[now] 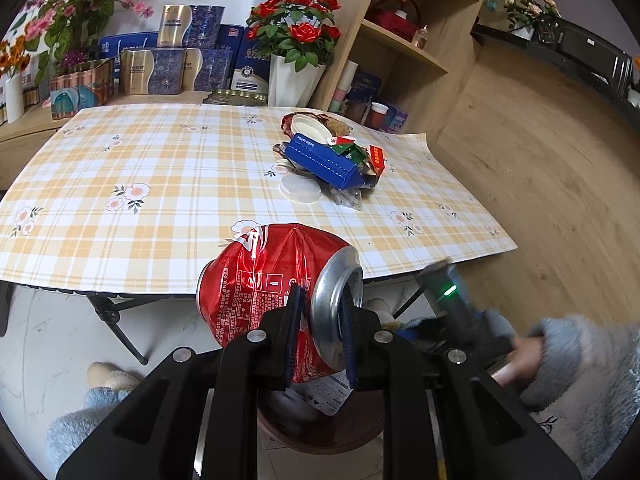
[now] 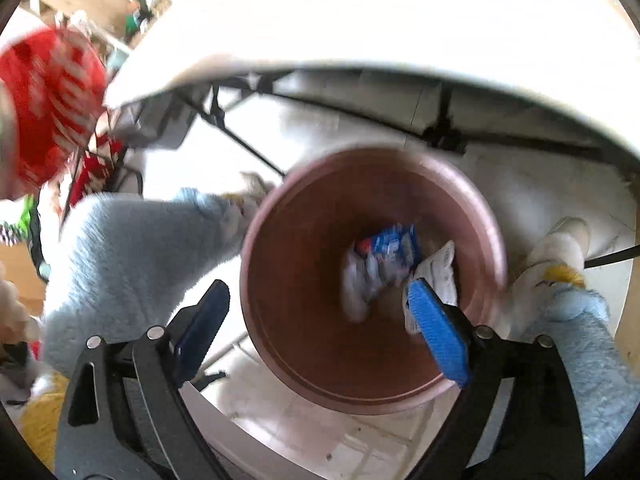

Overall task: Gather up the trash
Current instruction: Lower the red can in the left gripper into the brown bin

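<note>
1. Left wrist view: left gripper (image 1: pixel 320 332) clamped nearly closed on a crushed red can (image 1: pixel 276 280), pads pinching its silver top rim; can stuck out ahead of the jaws, clear of the table; just below the jaws, part of a brown bin (image 1: pixel 320 428) with a printed wrapper inside; well ahead of the jaws and to the right, a pile of trash (image 1: pixel 332 156) left on the checked tablecloth (image 1: pixel 160 184): a blue box, a white cup, a clear lid, scraps; to the right of the jaws, a blurred tool with a green light, held by a hand (image 1: pixel 516 364) in a fluffy sleeve.

2. Right wrist view: right gripper (image 2: pixel 316 328) spread wide, nothing between the pads; picture blurred; directly ahead of the jaws, the brown bin (image 2: pixel 280 344) on the pale floor, with a blue-and-white wrapper (image 2: pixel 390 246) and white paper lying at the bottom; far left of the jaws, the red can (image 2: pixel 52 108) seen again, blurred.

3. Progress, judged: some wrappers already binned; can held but not yet dropped; table pile untouched; likely well under halfway.
</note>
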`<state>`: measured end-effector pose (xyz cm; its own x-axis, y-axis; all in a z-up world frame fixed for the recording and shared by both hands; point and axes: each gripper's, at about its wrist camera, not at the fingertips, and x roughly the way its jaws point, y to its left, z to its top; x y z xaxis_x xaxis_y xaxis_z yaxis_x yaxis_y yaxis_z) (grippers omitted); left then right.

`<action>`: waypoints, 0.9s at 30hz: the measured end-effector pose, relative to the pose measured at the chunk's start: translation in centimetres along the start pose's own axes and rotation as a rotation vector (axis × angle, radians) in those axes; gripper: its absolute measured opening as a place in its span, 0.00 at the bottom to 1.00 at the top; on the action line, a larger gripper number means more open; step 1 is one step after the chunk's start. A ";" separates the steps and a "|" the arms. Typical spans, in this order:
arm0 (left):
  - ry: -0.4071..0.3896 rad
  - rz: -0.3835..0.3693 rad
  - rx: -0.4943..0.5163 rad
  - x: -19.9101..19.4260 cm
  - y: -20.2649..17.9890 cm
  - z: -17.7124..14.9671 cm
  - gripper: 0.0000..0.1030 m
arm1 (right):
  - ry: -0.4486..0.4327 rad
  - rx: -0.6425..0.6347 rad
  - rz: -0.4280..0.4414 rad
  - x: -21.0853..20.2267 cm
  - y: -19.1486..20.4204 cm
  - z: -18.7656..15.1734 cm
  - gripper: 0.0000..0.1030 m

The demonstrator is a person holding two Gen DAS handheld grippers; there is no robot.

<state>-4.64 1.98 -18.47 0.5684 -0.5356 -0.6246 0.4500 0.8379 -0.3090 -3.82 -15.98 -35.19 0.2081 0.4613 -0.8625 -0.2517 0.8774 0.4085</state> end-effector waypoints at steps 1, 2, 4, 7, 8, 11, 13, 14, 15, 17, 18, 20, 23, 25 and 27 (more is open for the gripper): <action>0.001 -0.002 0.001 0.1 0.0 0.0 0.18 | -0.035 0.004 0.001 -1.0 -0.2 -0.1 0.91; 0.006 -0.006 0.008 0.3 -0.1 -0.1 0.18 | -0.080 0.006 0.003 -2.3 -0.3 0.0 0.93; 0.014 -0.010 0.021 0.6 -0.3 -0.2 0.18 | -0.171 -0.004 -0.003 -4.9 -0.6 -0.3 0.94; 0.039 -0.027 0.061 1.5 -1.0 -0.6 0.18 | -0.306 -0.052 -0.085 -8.3 -0.9 -1.1 0.94; 0.052 -0.037 0.085 2.0 -1.4 -0.8 0.18 | -0.347 -0.071 -0.113 -9.3 -0.9 -1.5 0.94; 0.088 -0.064 0.157 3.3 -2.6 -1.5 0.18 | -0.449 -0.090 -0.189 -11.0 -1.0 -2.5 0.94; 0.118 -0.083 0.190 4.3 -3.2 -2.0 0.18 | -0.505 -0.084 -0.241 -11.7 -1.8 -3.4 0.94; 0.137 -0.093 0.208 5.0 -3.5 -2.4 0.18 | -0.512 -0.068 -0.248 -11.4 -2.1 -3.5 0.94; 0.158 -0.099 0.225 5.7 -3.7 -2.8 0.18 | -0.515 -0.045 -0.247 -11.3 -2.5 -3.6 0.94; 0.202 -0.101 0.256 7.2 -4.2 -3.5 0.18 | -0.521 0.002 -0.250 -11.2 -3.8 -3.4 0.94; 0.222 -0.105 0.266 7.9 -4.4 -3.9 0.18 | -0.520 0.021 -0.249 -11.1 -4.2 -3.2 0.94; 0.260 -0.114 0.287 9.5 -4.7 -4.8 0.18 | -0.514 0.053 -0.241 -10.9 -5.2 -3.5 0.94; 0.277 -0.146 0.305 11.4 -4.8 -6.1 0.18 | -0.486 0.095 -0.249 -10.3 -6.2 -3.8 0.94; 0.323 -0.142 0.290 13.1 -4.3 -7.1 0.18 | -0.481 0.118 -0.251 -9.9 -6.7 -3.9 0.94; 0.359 -0.136 0.268 14.2 -3.7 -7.6 0.18 | -0.480 0.128 -0.254 -9.9 -6.8 -4.0 0.94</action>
<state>-3.44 -7.97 -31.60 0.2387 -0.5286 -0.8146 0.6926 0.6806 -0.2387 -7.95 -27.07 -30.68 0.6619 0.2148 -0.7182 -0.0263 0.9641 0.2641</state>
